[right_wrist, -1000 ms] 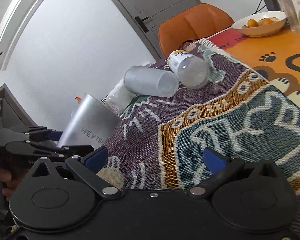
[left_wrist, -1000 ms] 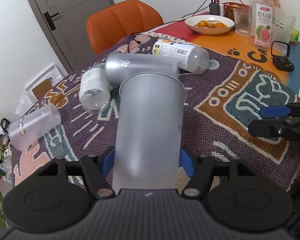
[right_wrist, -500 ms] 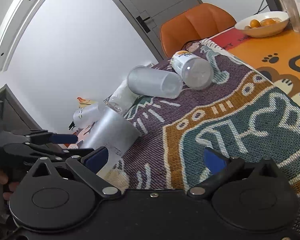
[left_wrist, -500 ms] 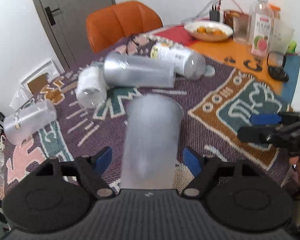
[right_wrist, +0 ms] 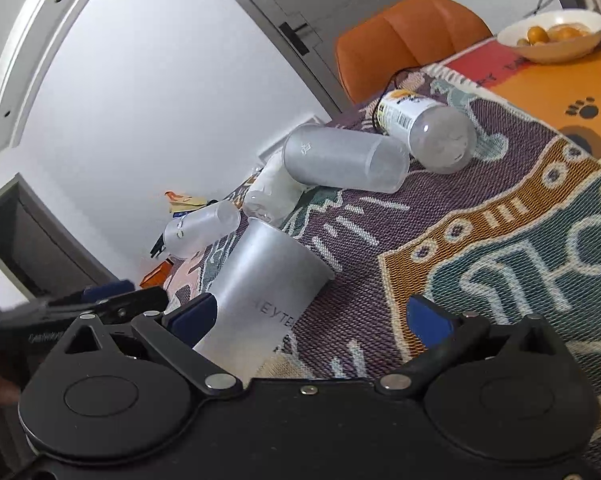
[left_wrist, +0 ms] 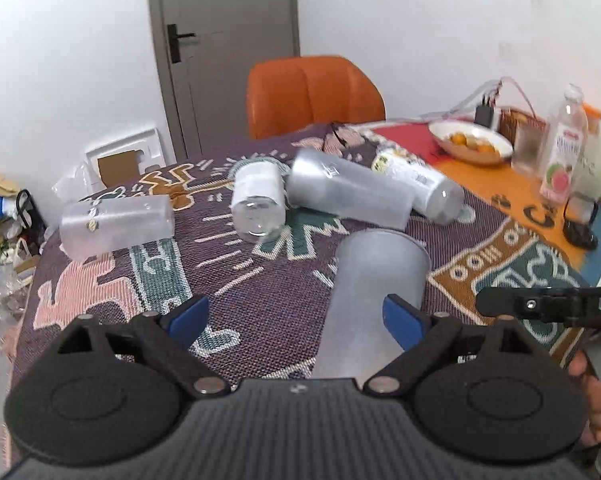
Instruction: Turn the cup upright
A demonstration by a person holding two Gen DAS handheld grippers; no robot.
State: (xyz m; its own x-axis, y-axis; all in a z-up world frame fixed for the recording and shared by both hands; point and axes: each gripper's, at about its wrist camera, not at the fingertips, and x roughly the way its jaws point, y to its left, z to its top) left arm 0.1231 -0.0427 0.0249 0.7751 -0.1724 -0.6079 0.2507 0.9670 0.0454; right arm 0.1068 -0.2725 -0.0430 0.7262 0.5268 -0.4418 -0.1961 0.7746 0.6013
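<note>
Hiding cup base: left gripper body.

Your left gripper has its blue-padded fingers spread wide, gripping nothing. Your right gripper is just as wide apart, fingers level. Each shows in the other's view: the right at 3 o'clock from the left, the left at 9 o'clock from the right.
</note>
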